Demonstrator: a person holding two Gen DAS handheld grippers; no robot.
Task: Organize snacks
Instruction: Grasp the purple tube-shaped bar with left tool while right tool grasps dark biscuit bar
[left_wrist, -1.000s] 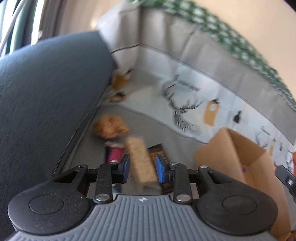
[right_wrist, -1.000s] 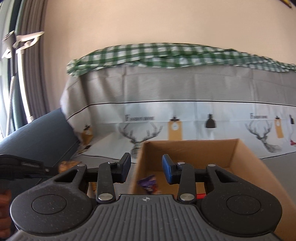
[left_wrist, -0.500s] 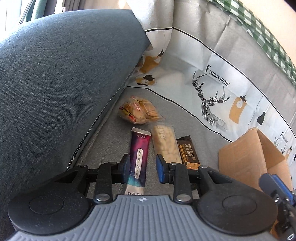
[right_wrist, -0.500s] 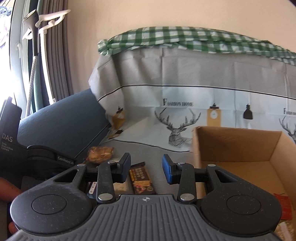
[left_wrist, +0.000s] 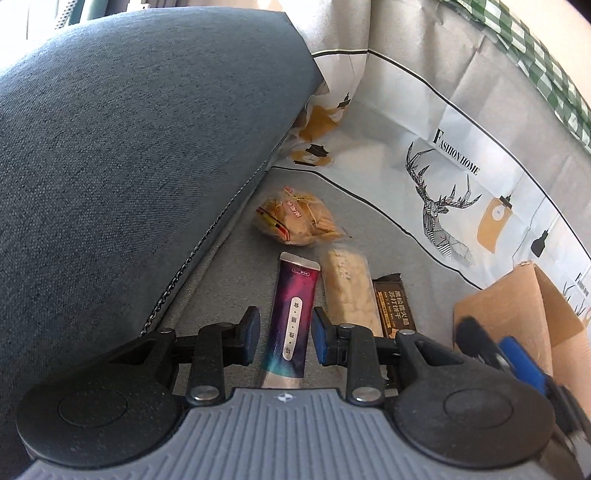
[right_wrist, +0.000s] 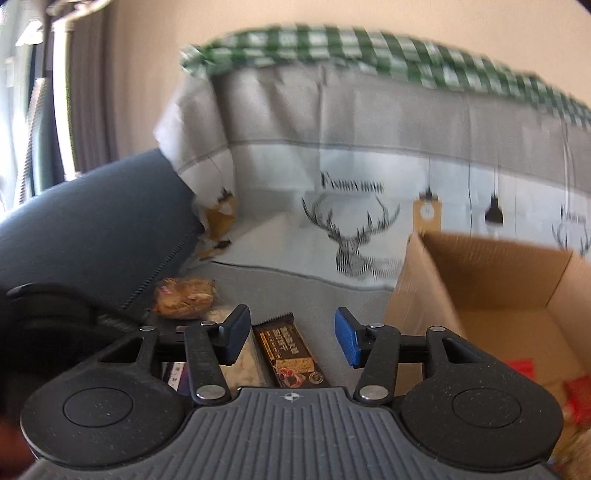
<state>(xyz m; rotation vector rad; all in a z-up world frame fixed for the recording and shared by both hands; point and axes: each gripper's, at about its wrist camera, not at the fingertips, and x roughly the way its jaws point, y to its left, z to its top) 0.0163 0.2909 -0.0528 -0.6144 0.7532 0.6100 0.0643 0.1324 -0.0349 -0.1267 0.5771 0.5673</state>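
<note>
Fingers of the left gripper (left_wrist: 285, 334) are standing narrowly apart on either side of a purple snack stick (left_wrist: 291, 317), which is lying flat on the grey sofa seat (left_wrist: 373, 221); a small gap is showing at each pad, so nothing is being gripped. Jaws of the right gripper (right_wrist: 291, 338) are opening, with a brown biscuit bar (right_wrist: 290, 350) lying on the seat below and between them, nearer the left pad and touched by neither. A pale cracker pack (left_wrist: 349, 291) is resting between the purple stick and the brown bar, all three lying side by side and roughly parallel. A crinkled bag of yellow snacks (left_wrist: 295, 221) is sitting beyond them, close to the dark blue armrest (left_wrist: 129, 147). An open cardboard box (right_wrist: 498, 291) is standing to the right of the row; red wrappers (right_wrist: 524, 367) are lying inside it, though blur is making them hard to identify. A deer-print cover (left_wrist: 443, 206) is draping the backrest, with a green checked cloth (right_wrist: 369, 51) lying along its top.
</note>
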